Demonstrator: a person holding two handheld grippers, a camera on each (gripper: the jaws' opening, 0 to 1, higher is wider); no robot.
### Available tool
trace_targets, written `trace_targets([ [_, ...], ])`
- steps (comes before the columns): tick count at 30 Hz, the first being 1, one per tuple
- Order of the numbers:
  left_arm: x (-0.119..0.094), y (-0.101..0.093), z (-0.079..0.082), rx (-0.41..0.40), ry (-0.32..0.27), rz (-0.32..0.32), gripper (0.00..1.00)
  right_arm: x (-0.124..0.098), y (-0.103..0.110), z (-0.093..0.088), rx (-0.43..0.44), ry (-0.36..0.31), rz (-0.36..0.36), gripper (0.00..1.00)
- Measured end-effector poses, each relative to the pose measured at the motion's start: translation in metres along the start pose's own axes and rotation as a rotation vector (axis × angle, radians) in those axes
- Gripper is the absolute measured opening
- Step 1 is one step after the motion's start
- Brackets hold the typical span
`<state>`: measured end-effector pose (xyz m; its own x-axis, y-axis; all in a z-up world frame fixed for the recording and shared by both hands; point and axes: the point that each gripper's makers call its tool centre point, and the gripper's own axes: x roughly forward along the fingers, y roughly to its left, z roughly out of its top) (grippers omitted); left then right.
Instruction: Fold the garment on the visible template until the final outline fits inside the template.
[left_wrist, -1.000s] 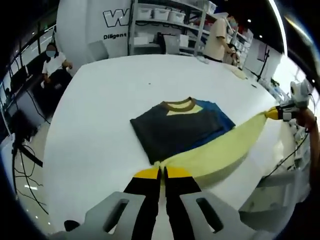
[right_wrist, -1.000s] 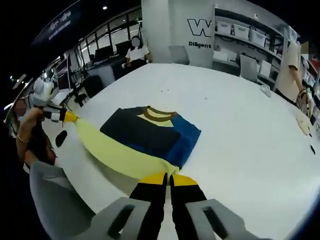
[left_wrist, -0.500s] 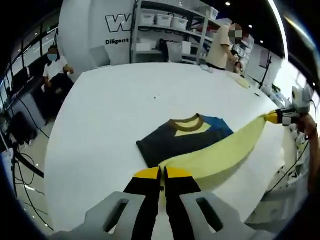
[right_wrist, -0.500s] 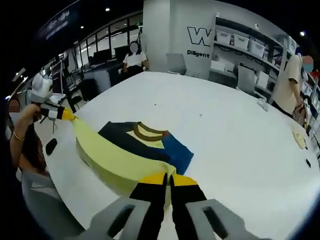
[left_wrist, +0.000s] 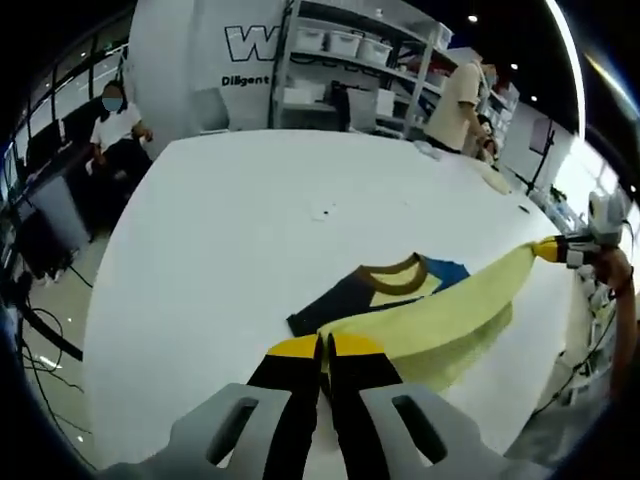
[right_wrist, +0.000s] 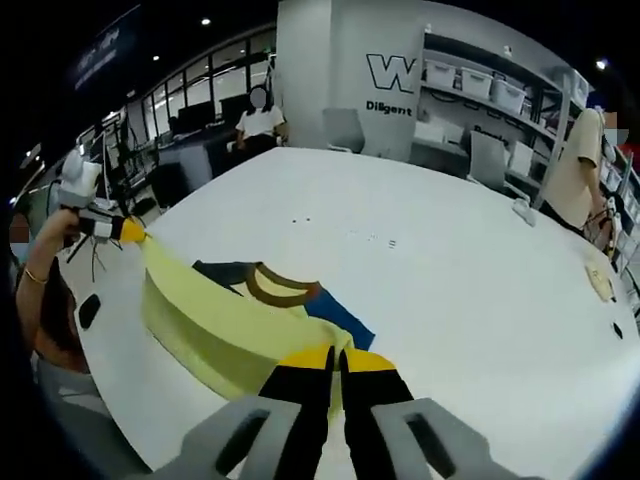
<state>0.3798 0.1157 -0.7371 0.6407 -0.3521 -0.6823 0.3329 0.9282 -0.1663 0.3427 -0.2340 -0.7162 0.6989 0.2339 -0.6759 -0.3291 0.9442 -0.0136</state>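
Both grippers clamp the garment's (left_wrist: 440, 320) yellow hem, stretched taut between them above the white desk (left_wrist: 240, 220): left gripper (left_wrist: 323, 350), right gripper (right_wrist: 335, 358). The garment's dark, brown-collared part lies on the desk near its front edge.

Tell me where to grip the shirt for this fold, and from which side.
Grip the yellow hem of the shirt at its two ends, as now: the left gripper and right gripper each have jaws shut on one corner, from the near side opposite the brown collar. That stretches the edge taut, so it can likely be carried over evenly.
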Motion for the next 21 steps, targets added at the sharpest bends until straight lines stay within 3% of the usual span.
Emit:
trace_targets([
  [7, 0.027, 0.008, 0.008, -0.012, 0.009, 0.007, 0.01, 0.032, -0.010, 0.009, 0.008, 0.024, -0.013, 0.00],
  [14, 0.052, 0.017, 0.001, -0.029, 0.039, 0.015, 0.01, 0.058, -0.017, 0.004, 0.009, 0.064, -0.027, 0.00],
  [21, 0.082, 0.028, -0.016, -0.074, 0.099, 0.022, 0.01, 0.083, -0.023, -0.008, 0.030, 0.110, -0.026, 0.00],
])
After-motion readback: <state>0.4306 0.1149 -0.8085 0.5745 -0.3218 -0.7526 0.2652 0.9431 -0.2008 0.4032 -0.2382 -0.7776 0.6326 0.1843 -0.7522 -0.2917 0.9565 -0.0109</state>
